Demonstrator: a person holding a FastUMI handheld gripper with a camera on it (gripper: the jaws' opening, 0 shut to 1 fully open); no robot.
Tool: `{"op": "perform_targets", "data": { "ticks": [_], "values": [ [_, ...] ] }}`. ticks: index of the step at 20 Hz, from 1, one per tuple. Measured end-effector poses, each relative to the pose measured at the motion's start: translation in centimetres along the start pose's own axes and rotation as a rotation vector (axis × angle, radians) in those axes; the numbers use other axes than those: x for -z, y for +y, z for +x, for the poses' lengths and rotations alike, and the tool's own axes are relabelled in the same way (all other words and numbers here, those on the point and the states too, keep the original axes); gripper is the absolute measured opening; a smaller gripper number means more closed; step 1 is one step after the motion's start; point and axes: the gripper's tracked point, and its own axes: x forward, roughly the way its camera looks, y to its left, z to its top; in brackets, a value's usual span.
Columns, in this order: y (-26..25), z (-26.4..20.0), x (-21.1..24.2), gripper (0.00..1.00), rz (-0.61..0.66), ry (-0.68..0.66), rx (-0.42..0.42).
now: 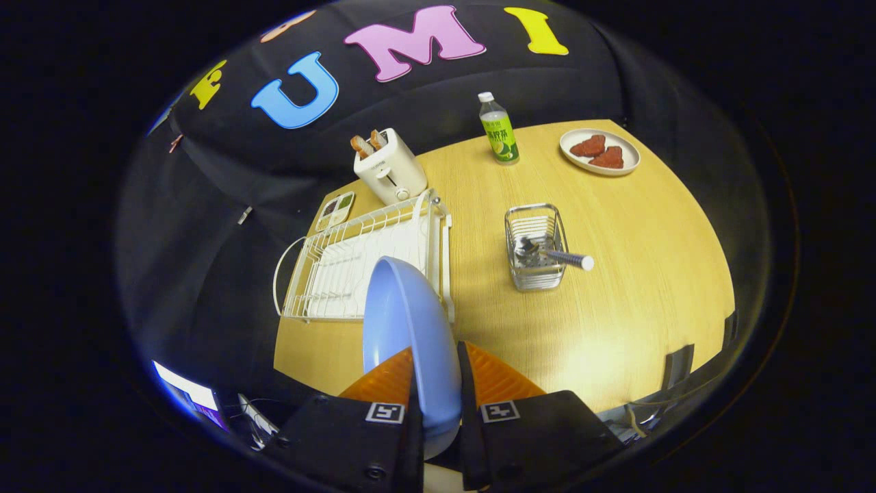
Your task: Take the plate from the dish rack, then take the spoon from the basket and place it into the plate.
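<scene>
A light blue plate [404,322] stands on edge between my fingers, lifted above the table, and my gripper [436,373] is shut on its rim. Beyond the plate lies the white wire dish rack [342,263], with nothing standing in it. To the right of the rack, beyond the fingers, a small metal wire basket [537,246] holds a spoon [558,258]; its bowl sits inside and its handle sticks out over the right side.
A white toaster [390,168] with two slices of toast stands behind the rack. A green bottle [499,130] and a white plate [599,151] with red food sit at the far side of the wooden table [616,294]. A small tray [335,209] lies left of the toaster.
</scene>
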Motion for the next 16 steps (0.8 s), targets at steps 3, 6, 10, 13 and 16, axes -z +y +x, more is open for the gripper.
{"op": "perform_targets", "data": {
  "ticks": [3, 6, 10, 13, 16],
  "values": [
    [-1.5, 0.7, 2.7, 0.26, 0.021, 0.039, -0.008],
    [-2.7, 2.2, 5.3, 0.26, 0.074, 0.078, -0.019],
    [-4.1, 5.1, 7.8, 0.26, 0.115, 0.117, -0.02],
    [-4.4, 6.5, 8.3, 0.26, 0.178, 0.125, -0.051],
    [-5.3, 7.9, 8.8, 0.26, 0.188, 0.135, -0.053]
  ]
}}
